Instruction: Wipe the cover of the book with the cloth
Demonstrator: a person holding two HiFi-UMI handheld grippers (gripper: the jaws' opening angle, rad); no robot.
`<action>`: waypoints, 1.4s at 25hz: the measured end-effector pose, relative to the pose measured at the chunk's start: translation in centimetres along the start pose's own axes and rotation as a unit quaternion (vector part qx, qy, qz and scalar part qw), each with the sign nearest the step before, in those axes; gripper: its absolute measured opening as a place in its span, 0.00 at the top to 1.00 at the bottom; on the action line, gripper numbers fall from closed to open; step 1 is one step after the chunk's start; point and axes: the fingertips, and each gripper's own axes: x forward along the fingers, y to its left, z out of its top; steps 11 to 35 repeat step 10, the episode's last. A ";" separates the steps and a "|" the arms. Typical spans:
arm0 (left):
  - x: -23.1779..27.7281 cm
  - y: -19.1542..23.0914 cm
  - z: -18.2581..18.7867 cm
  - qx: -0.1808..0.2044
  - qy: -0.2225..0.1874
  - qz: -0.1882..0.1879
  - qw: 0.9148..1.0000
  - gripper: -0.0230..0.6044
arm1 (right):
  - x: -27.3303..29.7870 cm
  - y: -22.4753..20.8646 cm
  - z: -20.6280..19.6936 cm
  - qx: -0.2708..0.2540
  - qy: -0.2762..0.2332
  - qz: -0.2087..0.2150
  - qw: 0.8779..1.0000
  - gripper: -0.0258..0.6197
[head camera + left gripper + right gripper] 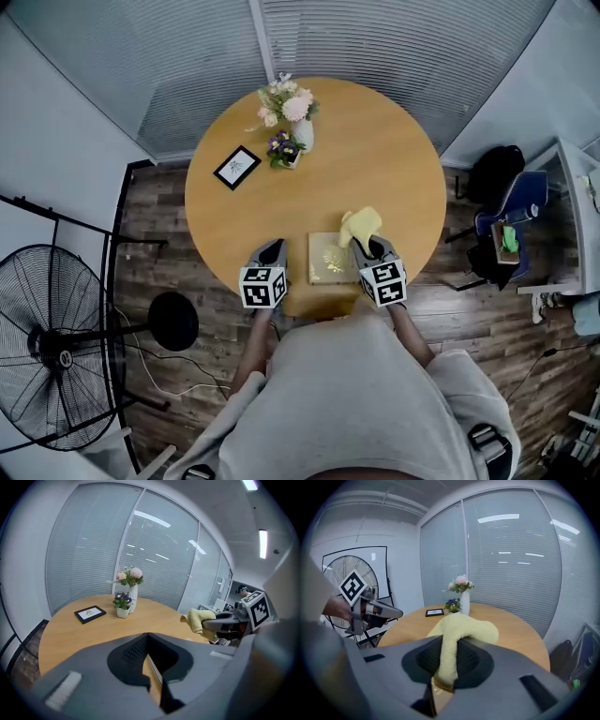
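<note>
The right hand-held gripper (373, 246) is clenched on a soft pale-yellow cloth (362, 225) over the right side of a thin beige book (328, 260) (flat at the round wooden bench's (375, 150) near edge). The left hand-held gripper (272, 248), jaws together and empty, sits just left of it.
</note>
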 end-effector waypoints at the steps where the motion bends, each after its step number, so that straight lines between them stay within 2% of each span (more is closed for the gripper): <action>1: 0.0 -0.1 0.0 0.000 -0.001 0.000 1.000 0.95 | 0.0 0.0 -0.1 -0.001 0.000 0.000 1.000 0.87; 35: 0.6 -0.1 0.0 -0.001 0.001 -0.005 1.000 0.95 | 0.2 0.2 -0.3 0.000 0.006 0.000 1.000 0.87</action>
